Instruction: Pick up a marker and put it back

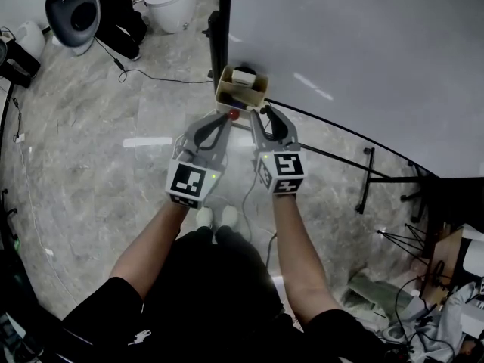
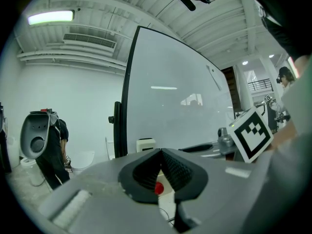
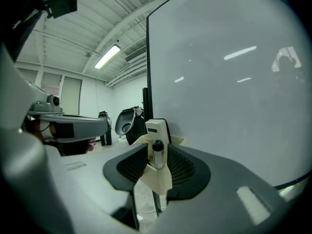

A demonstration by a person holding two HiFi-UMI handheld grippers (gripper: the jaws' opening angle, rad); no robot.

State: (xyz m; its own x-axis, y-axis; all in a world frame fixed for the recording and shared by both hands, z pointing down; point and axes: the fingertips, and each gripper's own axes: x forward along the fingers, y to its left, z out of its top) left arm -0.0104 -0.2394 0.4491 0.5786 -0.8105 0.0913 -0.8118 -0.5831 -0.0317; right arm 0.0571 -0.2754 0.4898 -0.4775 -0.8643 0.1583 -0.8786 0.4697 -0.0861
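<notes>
A cream cardboard holder (image 1: 240, 88) hangs at the whiteboard's lower left corner, with a white block (image 1: 243, 75) in it. Both grippers point level at it, side by side. My left gripper (image 1: 229, 116) has its jaws closed at the tips (image 2: 160, 151), and a red marker (image 1: 233, 114) shows between them, seen end-on as a red disc (image 2: 159, 188). My right gripper (image 1: 262, 114) stands open around the holder's near corner (image 3: 157, 177). A black-capped marker (image 3: 157, 152) stands upright in that corner between the pads (image 3: 181, 165), which do not press on it.
The whiteboard (image 1: 363, 51) fills the upper right, and its black stand legs (image 1: 367, 180) spread over the marble floor. A cable (image 1: 159, 78) runs across the floor. A grey hooded machine (image 1: 72, 10) and a person in dark clothes (image 2: 51, 150) stand at the far left. Clutter (image 1: 446, 301) lies at the lower right.
</notes>
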